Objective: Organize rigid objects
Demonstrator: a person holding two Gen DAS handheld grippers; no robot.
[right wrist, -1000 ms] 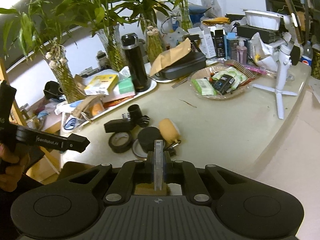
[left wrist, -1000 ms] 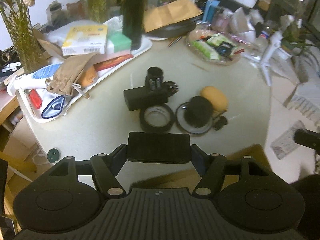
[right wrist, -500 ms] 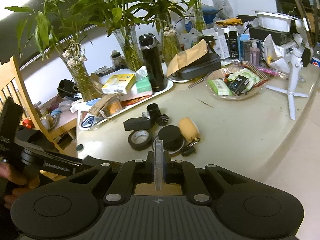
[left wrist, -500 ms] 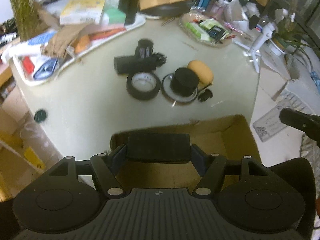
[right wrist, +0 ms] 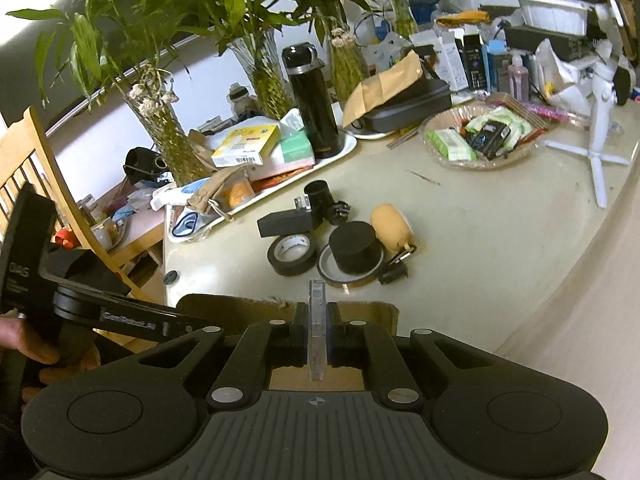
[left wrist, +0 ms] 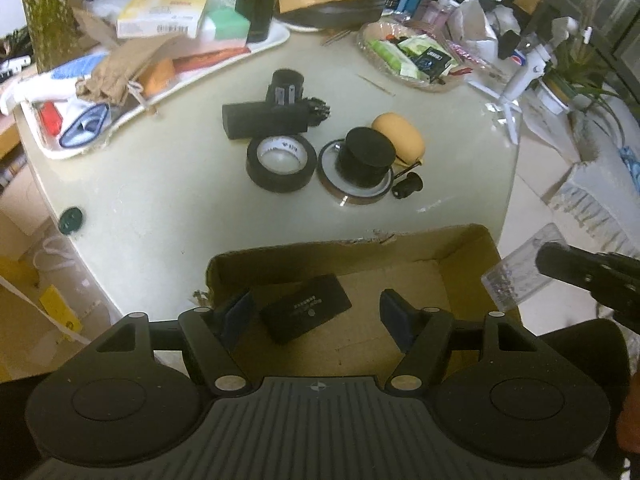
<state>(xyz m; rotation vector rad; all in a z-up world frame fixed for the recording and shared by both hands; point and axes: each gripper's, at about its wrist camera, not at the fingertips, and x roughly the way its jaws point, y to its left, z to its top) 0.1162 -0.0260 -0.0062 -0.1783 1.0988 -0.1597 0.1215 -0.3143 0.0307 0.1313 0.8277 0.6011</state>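
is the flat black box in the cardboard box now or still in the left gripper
In the box. The flat black box lies on the cardboard box floor, and the left gripper stands open above it, pads clear of it.

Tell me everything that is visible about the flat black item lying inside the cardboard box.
The flat black item is a thin rectangular slab with rounded corners and a matte, plastic-looking surface. A short line of small pale print, too small to read, runs across its top face. It lies flat on the brown floor of the open cardboard box, turned diagonally to the walls. It sits below the open left gripper, between the fingers in the picture; neither pad seems to touch it.
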